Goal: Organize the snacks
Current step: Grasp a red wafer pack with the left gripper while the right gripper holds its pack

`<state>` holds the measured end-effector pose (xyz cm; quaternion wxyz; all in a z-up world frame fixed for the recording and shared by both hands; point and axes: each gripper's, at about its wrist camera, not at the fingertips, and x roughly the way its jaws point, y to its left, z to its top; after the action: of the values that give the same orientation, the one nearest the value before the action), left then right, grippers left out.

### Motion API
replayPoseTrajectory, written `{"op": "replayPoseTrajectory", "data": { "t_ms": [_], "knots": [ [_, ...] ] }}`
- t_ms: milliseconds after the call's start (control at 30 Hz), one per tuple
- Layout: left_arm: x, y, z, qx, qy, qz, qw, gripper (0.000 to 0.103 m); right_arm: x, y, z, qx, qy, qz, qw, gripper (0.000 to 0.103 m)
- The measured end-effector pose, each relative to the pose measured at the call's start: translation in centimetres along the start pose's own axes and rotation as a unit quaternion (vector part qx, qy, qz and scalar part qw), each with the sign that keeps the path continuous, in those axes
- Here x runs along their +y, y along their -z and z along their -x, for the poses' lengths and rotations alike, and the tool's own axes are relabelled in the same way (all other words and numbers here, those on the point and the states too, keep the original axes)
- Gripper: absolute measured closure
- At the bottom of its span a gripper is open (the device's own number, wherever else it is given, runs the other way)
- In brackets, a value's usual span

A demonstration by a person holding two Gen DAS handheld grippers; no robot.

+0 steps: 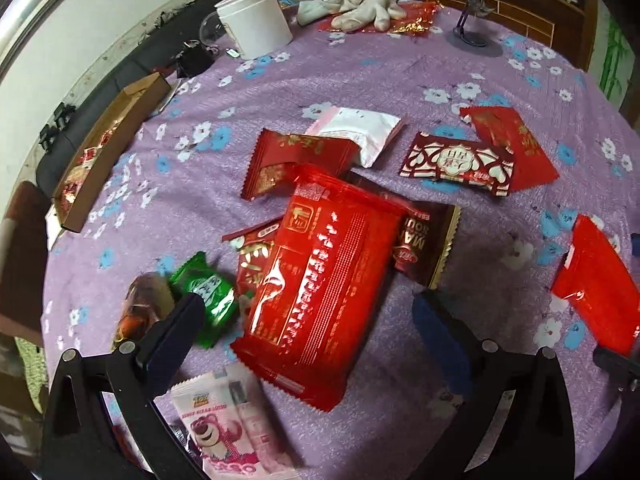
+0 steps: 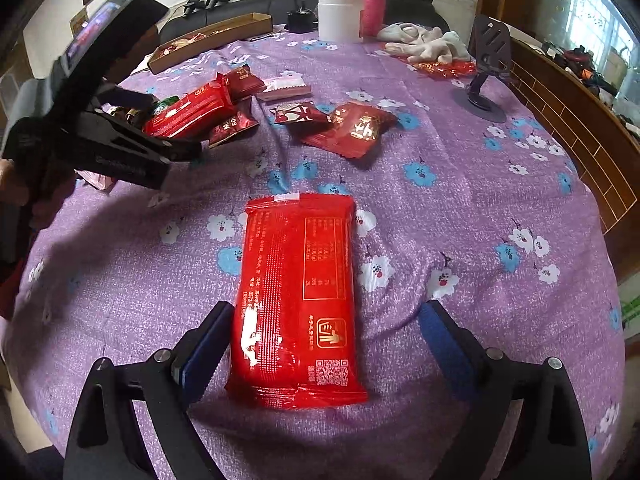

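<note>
My left gripper is open over a pile of snacks; a large red packet lies between its fingers on the purple flowered tablecloth. A green packet, dark red packets and a pink cartoon packet lie around it. My right gripper is open with another large red packet lying flat between its fingers. The left gripper's body shows at the left of the right wrist view.
A long cardboard box holding snacks sits at the table's far left. A white tub, a pink bottle, white gloves and a black phone stand stand at the back. A wooden headboard borders the right.
</note>
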<state>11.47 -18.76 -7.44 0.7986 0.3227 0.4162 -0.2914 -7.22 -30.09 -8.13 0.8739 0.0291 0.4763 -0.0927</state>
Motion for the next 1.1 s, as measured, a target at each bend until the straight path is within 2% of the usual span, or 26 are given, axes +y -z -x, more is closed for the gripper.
{"op": "replayPoseTrajectory", "data": {
  "t_ms": [33, 100, 167, 200, 233, 333, 533, 600, 667, 767, 867, 900, 967, 1033, 1067, 1100],
  "knots": [
    [0.1, 0.0, 0.0, 0.000, 0.007, 0.005, 1.0000, 0.000, 0.0, 0.0, 0.0, 0.000, 0.001, -0.003, 1.000, 0.011],
    [0.4, 0.2, 0.0, -0.002, 0.029, 0.012, 0.9995, 0.012, -0.1, -0.1, 0.1, -0.001, 0.003, -0.008, 1.000, 0.017],
    [0.3, 0.6, 0.4, -0.008, 0.055, 0.021, 0.9982, 0.041, -0.2, -0.4, 0.3, -0.003, 0.006, -0.010, 1.000, 0.032],
    [0.1, 0.8, 0.5, -0.009, 0.060, 0.024, 0.9978, 0.049, -0.1, -0.5, 0.4, -0.003, 0.007, -0.010, 1.000, 0.037],
    [0.0, 0.9, 0.6, -0.008, 0.066, 0.026, 0.9975, 0.053, -0.2, -0.6, 0.5, -0.004, 0.007, -0.010, 1.000, 0.050],
    [-0.8, 1.6, 1.2, -0.018, 0.056, 0.025, 0.9980, 0.056, 0.0, -0.5, 0.5, -0.002, 0.008, -0.009, 1.000, 0.052],
    [-0.8, 4.6, 3.1, -0.023, 0.088, 0.066, 0.9937, 0.057, 0.0, 0.2, 1.1, 0.005, -0.009, -0.025, 1.000, 0.052],
    [-0.6, 5.9, 4.0, -0.024, 0.101, 0.084, 0.9910, 0.057, 0.2, 0.3, 1.4, 0.010, -0.029, -0.033, 0.999, 0.052],
    [-0.3, 7.7, 5.0, -0.022, 0.120, 0.117, 0.9856, 0.057, 0.6, 0.3, 1.6, 0.019, -0.084, -0.051, 0.995, 0.052],
    [0.0, 10.7, 6.4, -0.013, 0.139, 0.164, 0.9765, 0.058, 1.2, 0.2, 1.2, 0.044, -0.198, -0.095, 0.975, 0.052],
    [0.6, 13.5, 8.5, -0.021, 0.150, 0.203, 0.9674, 0.059, 1.8, 0.1, 0.1, 0.072, -0.283, -0.141, 0.946, 0.052],
    [1.0, 14.7, 9.3, -0.022, 0.145, 0.217, 0.9650, 0.059, 2.3, 0.1, -0.5, 0.087, -0.322, -0.156, 0.930, 0.052],
    [2.0, 16.3, 11.0, -0.035, 0.139, 0.241, 0.9599, 0.059, 3.8, -0.1, -1.1, 0.107, -0.371, -0.172, 0.906, 0.052],
    [3.5, 18.0, 12.8, -0.053, 0.131, 0.270, 0.9524, 0.062, 5.8, -0.6, -1.2, 0.117, -0.403, -0.174, 0.891, 0.052],
    [4.4, 18.8, 13.8, -0.065, 0.125, 0.284, 0.9485, 0.073, 6.9, -1.0, -1.2, 0.121, -0.422, -0.174, 0.882, 0.052],
    [5.5, 19.8, 15.2, -0.081, 0.115, 0.300, 0.9434, 0.074, 8.2, -1.7, -1.2, 0.123, -0.439, -0.174, 0.873, 0.052]
  ]
}}
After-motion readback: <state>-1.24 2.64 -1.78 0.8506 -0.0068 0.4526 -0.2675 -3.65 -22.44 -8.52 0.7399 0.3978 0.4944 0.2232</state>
